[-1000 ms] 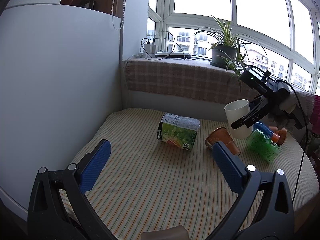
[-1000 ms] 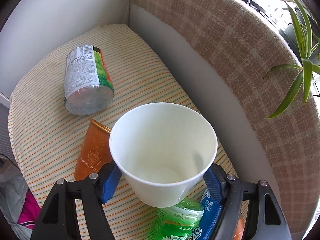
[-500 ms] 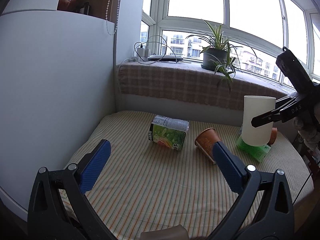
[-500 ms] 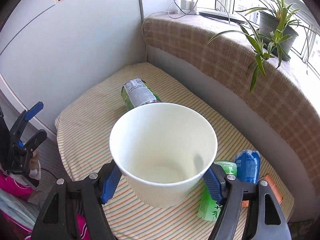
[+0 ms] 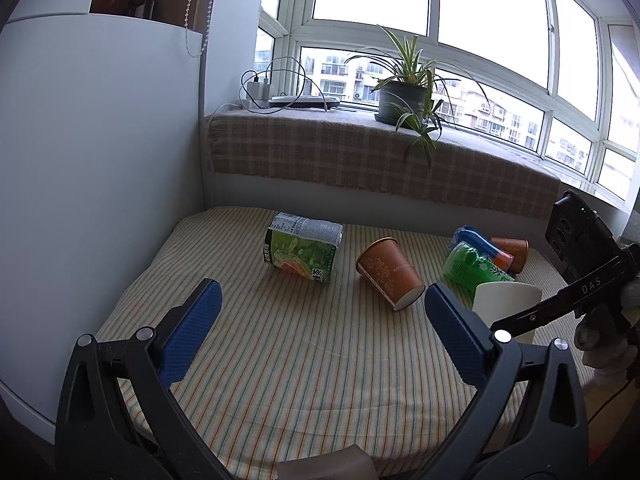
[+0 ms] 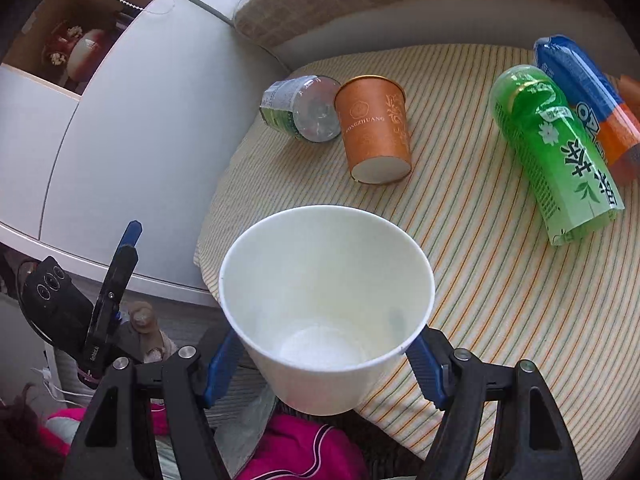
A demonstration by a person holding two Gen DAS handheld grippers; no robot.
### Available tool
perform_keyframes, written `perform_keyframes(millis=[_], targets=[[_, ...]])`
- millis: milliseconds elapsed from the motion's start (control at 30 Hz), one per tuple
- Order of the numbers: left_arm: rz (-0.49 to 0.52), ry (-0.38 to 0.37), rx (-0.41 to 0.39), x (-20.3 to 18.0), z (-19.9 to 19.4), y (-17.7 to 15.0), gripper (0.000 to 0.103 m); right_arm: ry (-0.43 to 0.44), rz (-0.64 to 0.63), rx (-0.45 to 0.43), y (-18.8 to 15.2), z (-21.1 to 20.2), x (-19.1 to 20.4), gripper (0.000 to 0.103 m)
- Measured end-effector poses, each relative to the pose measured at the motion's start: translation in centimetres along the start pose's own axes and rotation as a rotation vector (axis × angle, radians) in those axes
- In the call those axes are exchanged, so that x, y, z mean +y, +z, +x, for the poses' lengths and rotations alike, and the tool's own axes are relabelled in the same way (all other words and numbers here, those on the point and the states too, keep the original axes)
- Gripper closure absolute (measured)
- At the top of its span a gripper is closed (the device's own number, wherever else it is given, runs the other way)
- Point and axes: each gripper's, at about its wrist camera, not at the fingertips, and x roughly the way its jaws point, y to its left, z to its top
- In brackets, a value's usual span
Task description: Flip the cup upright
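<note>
My right gripper (image 6: 326,364) is shut on a white paper cup (image 6: 326,304), mouth up, low over the near right part of the striped cushion (image 6: 460,240). The left wrist view shows the same white cup (image 5: 506,304) upright in the right gripper's (image 5: 516,320) fingers. My left gripper (image 5: 320,332) is open and empty above the cushion's front. An orange paper cup (image 5: 388,272) lies on its side mid-cushion; it also shows in the right wrist view (image 6: 374,128).
A green-labelled bottle (image 5: 304,250) lies at the back left. A green bottle (image 6: 556,148) and a blue-orange bottle (image 6: 588,104) lie at the right, with a second orange cup (image 5: 512,252) behind. A white cabinet (image 5: 100,200) stands left; a potted plant (image 5: 402,98) is on the sill.
My right gripper has lowered the white cup from high above the cushion down to its near right edge, keeping it mouth up. My left gripper has drawn back slightly.
</note>
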Motion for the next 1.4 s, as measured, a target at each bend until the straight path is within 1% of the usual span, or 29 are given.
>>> perform_keyframes(millis=[167, 333, 467, 633, 733, 900, 933, 967, 1033, 1133, 1300, 1400], targets=[[-0.018, -0.031, 0.033, 0.0, 0.4, 0.0, 0.0, 0.023, 0.072, 0.036, 0.1, 1.4, -1.5, 0.027], [-0.038, -0.051, 0.058, 0.3, 0.8, -0.1, 0.0, 0.016, 0.088, 0.056, 0.7, 2.9, -1.8, 0.027], [-0.035, -0.055, 0.062, 0.4, 0.8, 0.0, 0.0, 0.02, 0.101, 0.052, 1.6, 3.6, -1.6, 0.027], [-0.047, -0.061, 0.072, 0.6, 1.0, 0.0, 0.0, -0.011, 0.084, 0.047, 2.8, 4.2, -1.3, 0.027], [-0.05, -0.063, 0.079, 0.7, 1.2, -0.1, 0.0, -0.02, 0.099, 0.035, 3.0, 4.5, -1.8, 0.026], [-0.077, -0.094, 0.112, 1.0, 1.7, -0.2, 0.0, -0.019, 0.116, 0.013, 3.1, 4.8, -2.1, 0.025], [-0.083, -0.106, 0.123, 1.0, 1.8, -0.2, 0.0, -0.021, 0.111, 0.005, 3.1, 4.8, -2.0, 0.024], [-0.093, -0.12, 0.135, 1.1, 2.0, -0.1, 0.0, -0.029, 0.102, -0.009, 2.8, 4.3, -2.1, 0.019], [-0.129, -0.163, 0.175, 1.2, 2.7, -0.2, 0.0, -0.049, 0.077, -0.037, 2.6, 3.7, -1.6, 0.016], [-0.198, -0.228, 0.252, 1.4, 4.1, -0.3, 0.0, -0.066, 0.039, -0.088, 1.8, 2.2, -0.6, 0.016], [-0.279, -0.343, 0.365, 0.4, 6.6, -0.7, 0.0, -0.184, -0.073, -0.238, -1.1, -1.2, 2.1, 0.015], [-0.339, -0.405, 0.434, -0.3, 8.4, -1.2, 0.003, -0.253, -0.094, -0.339, -3.6, -3.4, 2.4, 0.014]])
